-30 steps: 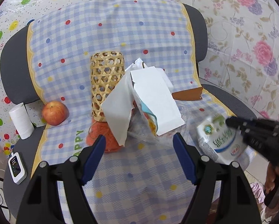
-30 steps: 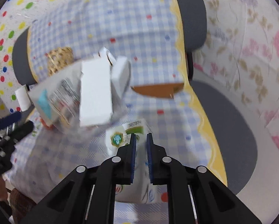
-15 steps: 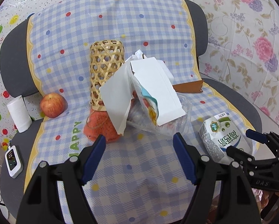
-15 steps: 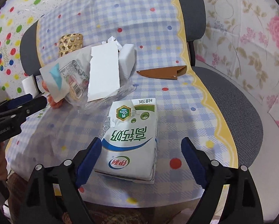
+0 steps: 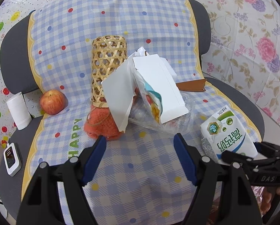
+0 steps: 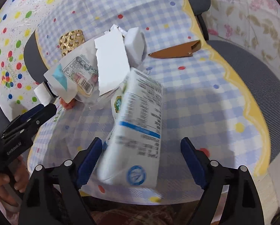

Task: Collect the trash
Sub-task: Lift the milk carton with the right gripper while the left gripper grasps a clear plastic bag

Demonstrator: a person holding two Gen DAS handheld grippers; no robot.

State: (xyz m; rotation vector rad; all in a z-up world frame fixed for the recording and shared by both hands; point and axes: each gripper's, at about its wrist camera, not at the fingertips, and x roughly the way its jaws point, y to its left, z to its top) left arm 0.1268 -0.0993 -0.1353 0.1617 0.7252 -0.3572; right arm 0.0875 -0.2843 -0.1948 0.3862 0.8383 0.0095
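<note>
A milk carton point(image 6: 138, 127) lies between the spread jaws of the right hand-held gripper point(image 6: 141, 161) on a chair seat draped with a blue-checked cloth point(image 5: 121, 178); those jaws have just been opening, then eased in a touch, and neither blue pad presses on the carton, though the left-hand pad sits just beside its lower corner, so the carton appears to rest loose on the cloth rather than held. Its long axis runs away from the gripper, roughly in line with the fingers and tilted a little to the left, base end nearest the camera and gabled top pointing toward a heap of torn white packaging point(image 6: 111, 63) and clear plastic wrap. The left hand-held gripper point(image 5: 140, 159) hangs open and empty over bare cloth, with that same heap point(image 5: 155, 90) ahead of it and the carton point(image 5: 228, 135) off to its right, near the seat's front edge. The right hand is plainly the nearer one to the carton; any grasp from here would likely mean closing across its narrow width. A woven bamboo basket point(image 5: 108, 69), an apple point(image 5: 52, 102) and a brown piece of card point(image 5: 192, 85) sit further back on the seat.
</note>
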